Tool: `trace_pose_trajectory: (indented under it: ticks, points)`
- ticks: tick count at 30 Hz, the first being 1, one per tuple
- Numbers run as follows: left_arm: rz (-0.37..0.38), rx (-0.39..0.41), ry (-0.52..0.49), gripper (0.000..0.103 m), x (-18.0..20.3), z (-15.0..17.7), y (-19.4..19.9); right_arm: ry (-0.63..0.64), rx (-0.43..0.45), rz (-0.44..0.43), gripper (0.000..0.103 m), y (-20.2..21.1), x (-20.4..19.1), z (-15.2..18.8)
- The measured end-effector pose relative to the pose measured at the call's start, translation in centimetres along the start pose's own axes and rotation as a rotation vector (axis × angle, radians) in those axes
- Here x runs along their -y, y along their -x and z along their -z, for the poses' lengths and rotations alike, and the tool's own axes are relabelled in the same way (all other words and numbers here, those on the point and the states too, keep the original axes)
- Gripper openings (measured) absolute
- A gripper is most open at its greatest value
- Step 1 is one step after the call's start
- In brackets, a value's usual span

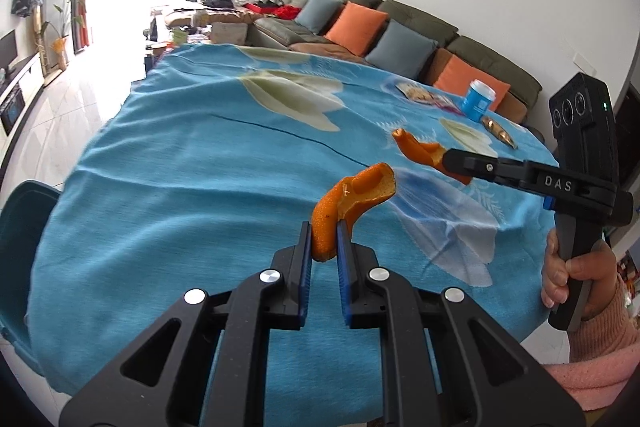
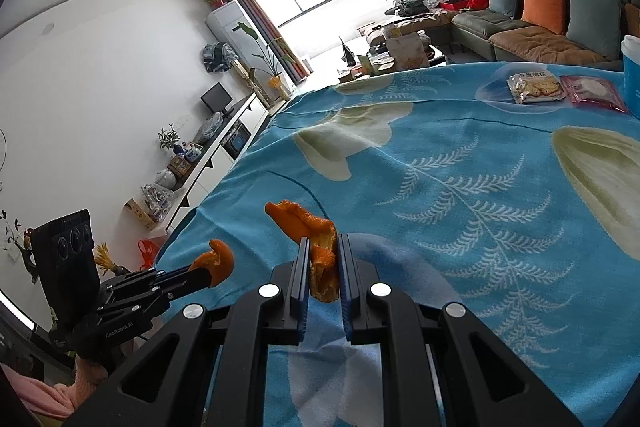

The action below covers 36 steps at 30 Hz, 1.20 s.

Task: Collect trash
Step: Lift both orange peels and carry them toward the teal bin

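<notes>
A curled piece of orange peel is pinched between the blue pads of the left gripper, the pads pressed against its lower end so that the curved upper part stands clear above and ahead of the fingertips. A second piece of orange peel is clamped in the same way by the right gripper, with a loose flap projecting forward and to the left of the jaws. Both pieces are held off the blue flowered tablecloth, apparently so that they can be carried away together rather than one at a time.

From the left claw, the right gripper is seen ahead and to the right with its peel sticking out past the tips. Farther beyond it, near the far edge of the cloth, a blue can, a gold wrapper and snack packets are left lying; these are judged to be further rubbish not yet gathered.

To the left of the left claw, below the table edge, a dark teal bin is partly seen. It is probably the intended destination, so a swing leftward would be called for. The grip on each peel is narrow, and a slip could occur if the pieces are shaken.
</notes>
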State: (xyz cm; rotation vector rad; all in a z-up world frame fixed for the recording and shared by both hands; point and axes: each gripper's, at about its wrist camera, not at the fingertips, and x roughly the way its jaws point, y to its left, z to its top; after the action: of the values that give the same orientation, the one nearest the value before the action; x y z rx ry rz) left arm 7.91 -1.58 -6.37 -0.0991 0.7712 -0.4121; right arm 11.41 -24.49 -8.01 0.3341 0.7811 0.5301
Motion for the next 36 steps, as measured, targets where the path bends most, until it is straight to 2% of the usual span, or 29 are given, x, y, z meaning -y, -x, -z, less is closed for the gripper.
trace_pose_trajectory:
  ticks: [36]
  points:
    - [-0.172,0.091,0.15,0.012,-7.7,1.1,6.5,0.092,-0.066,-0.135,0.012,-4.5,-6.2,-0.4]
